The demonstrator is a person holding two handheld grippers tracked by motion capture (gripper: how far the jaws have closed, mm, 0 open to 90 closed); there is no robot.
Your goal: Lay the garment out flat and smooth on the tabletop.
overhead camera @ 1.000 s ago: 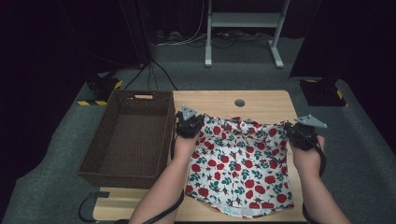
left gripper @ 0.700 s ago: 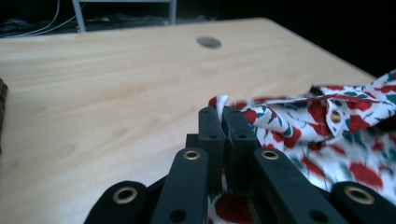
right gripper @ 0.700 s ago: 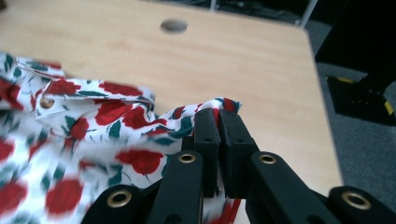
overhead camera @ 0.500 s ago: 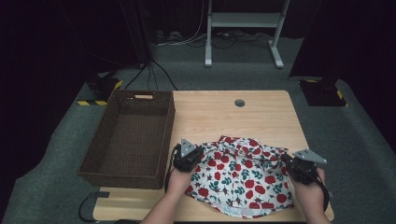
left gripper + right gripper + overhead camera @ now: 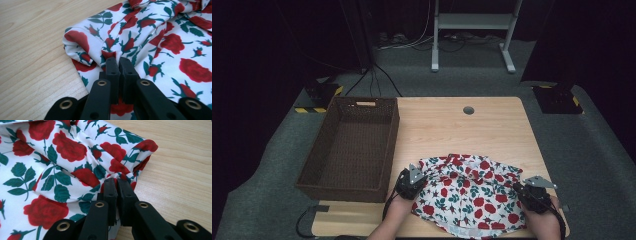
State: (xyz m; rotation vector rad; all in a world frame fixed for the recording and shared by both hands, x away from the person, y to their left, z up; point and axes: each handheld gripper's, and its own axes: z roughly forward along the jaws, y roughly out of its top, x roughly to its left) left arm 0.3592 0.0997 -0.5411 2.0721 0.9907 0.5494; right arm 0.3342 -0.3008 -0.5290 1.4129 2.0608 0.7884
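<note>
The rose-print cloth [image 5: 472, 192] is pinched at opposite folded corners by the closed jaws of the left gripper [image 5: 117, 60] and right gripper [image 5: 116, 180]; bare tabletop [image 5: 452, 127] lies beyond it, the basket [image 5: 349, 150] beside it. The pinched folds are seen close in the gripper views.

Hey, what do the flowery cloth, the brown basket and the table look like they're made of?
Flowery cloth: thin woven fabric, matte, judging by its soft folds and printed roses; the fibre can't be told.
Brown basket: looks like woven wicker or a plastic imitation, given its dark ribbed weave.
Table: pale wood or wood-look laminate, smooth, with visible grain lines.
</note>
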